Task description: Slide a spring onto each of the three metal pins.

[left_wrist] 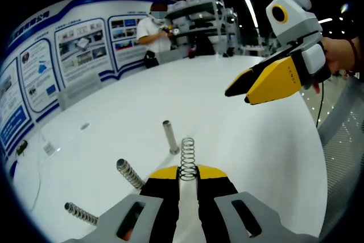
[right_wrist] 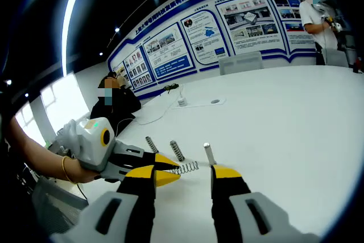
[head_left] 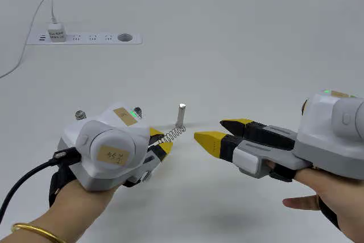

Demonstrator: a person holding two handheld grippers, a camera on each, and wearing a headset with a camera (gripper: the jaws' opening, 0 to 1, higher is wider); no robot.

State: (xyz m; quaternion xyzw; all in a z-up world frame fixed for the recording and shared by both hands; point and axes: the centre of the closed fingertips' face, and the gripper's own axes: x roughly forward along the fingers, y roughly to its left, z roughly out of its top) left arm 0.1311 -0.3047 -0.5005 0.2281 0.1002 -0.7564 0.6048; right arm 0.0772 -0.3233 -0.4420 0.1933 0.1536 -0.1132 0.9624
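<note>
The left gripper [head_left: 162, 143] is clenched on one end of a spring [head_left: 173, 135]. The spring juts past its yellow tips toward the bare pin [head_left: 181, 115] and lies nearly level, its free end just beside the pin's foot (touching or not, I cannot tell). The right gripper [head_left: 208, 129] hovers on the opposite side of the bare pin, jaws parted and holding nothing. Beyond the left gripper from the bare pin stand the nearer sprung pin [left_wrist: 129, 173] and the farther sprung pin [left_wrist: 79, 213], both on the white table [head_left: 227, 55].
</note>
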